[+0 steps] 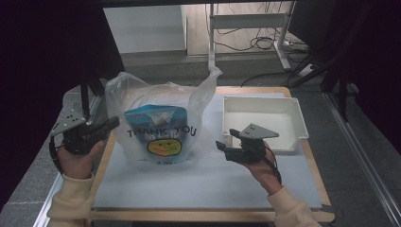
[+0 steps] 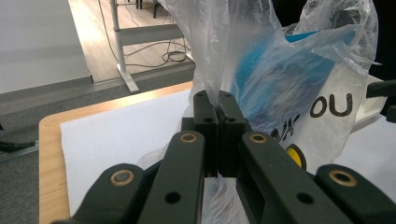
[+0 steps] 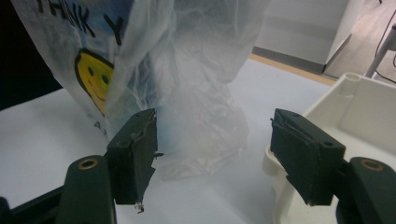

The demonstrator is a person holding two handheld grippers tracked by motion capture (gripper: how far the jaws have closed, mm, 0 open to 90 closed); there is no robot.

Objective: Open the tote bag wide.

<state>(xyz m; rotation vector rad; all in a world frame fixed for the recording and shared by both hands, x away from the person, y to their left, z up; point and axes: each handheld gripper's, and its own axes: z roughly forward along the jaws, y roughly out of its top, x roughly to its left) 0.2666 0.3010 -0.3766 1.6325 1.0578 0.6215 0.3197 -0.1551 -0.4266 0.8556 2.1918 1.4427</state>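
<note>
A thin plastic bag (image 1: 163,120) stands in the middle of the high view, on the white mat (image 1: 203,182) that covers the table. It says THANK YOU on the front and has a yellow smiley face, and I can see a blue packet (image 1: 158,116) inside it. The left gripper (image 1: 101,126) is at the left side of the picture, and in the left gripper view its jaws are squeezed shut on a bit of the bag's plastic. The right gripper (image 1: 226,142) sits right of the middle, between the bag and a white tray (image 1: 298,118). Its jaws are wide open and hold nothing, with the bag's lower corner just ahead of them. I think a few things could go wrong here. The plastic is very thin, so a hard pull from the left side could stretch it or rip it. The bag is held on one side and looks light, so it could tip over or slide along the mat. The blue packet could then slump inside or fall out of the top. The right gripper is near the tray's edge, so it could bump the tray when it closes. It could also pinch only loose plastic that slips out again.
</note>
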